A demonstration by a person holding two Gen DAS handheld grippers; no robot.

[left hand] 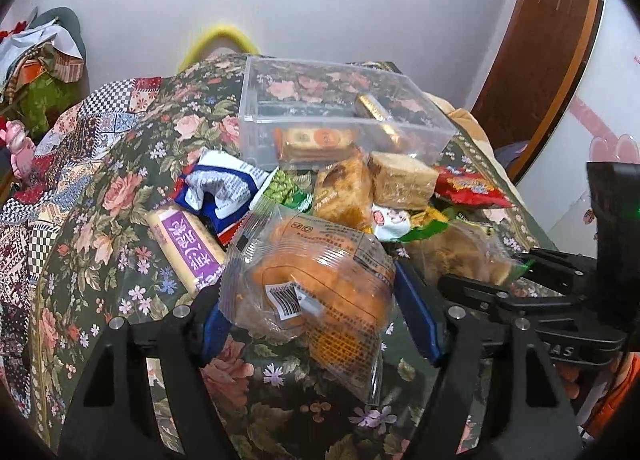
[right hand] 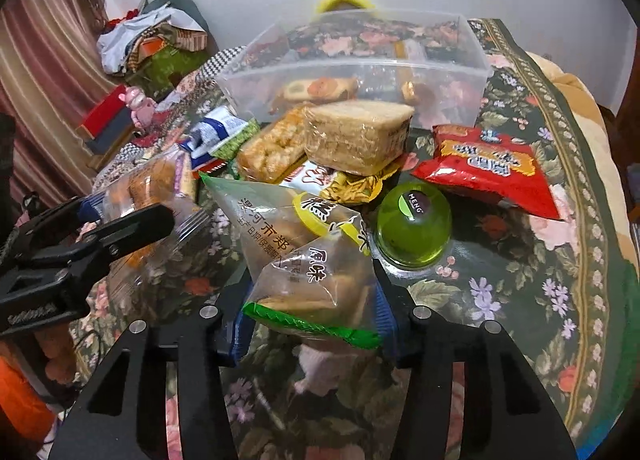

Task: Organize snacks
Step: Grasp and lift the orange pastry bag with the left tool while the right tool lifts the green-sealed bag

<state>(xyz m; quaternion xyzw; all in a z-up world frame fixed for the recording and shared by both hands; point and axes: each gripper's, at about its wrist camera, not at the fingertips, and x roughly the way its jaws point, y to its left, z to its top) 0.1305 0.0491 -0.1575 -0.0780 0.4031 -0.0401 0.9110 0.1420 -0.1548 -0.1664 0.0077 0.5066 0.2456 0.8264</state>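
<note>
My left gripper (left hand: 316, 312) is shut on a clear packet of orange pastry (left hand: 316, 280), held just above the floral tablecloth; it also shows in the right wrist view (right hand: 148, 196). My right gripper (right hand: 316, 308) is shut on a clear packet of crackers with a green edge (right hand: 316, 280). A pile of snacks lies ahead: a wrapped beige cake block (right hand: 356, 136), a red packet (right hand: 488, 168), a green jelly cup (right hand: 414, 224), a purple-labelled bar (left hand: 184, 244). Behind stands a clear plastic box (left hand: 340, 116) (right hand: 360, 60) with a few snacks inside.
The table has a floral cloth (left hand: 120, 188) that falls away at the left and right edges. A heap of clothes and boxes (right hand: 152, 44) lies at the far left. A brown door (left hand: 552, 40) is at the right.
</note>
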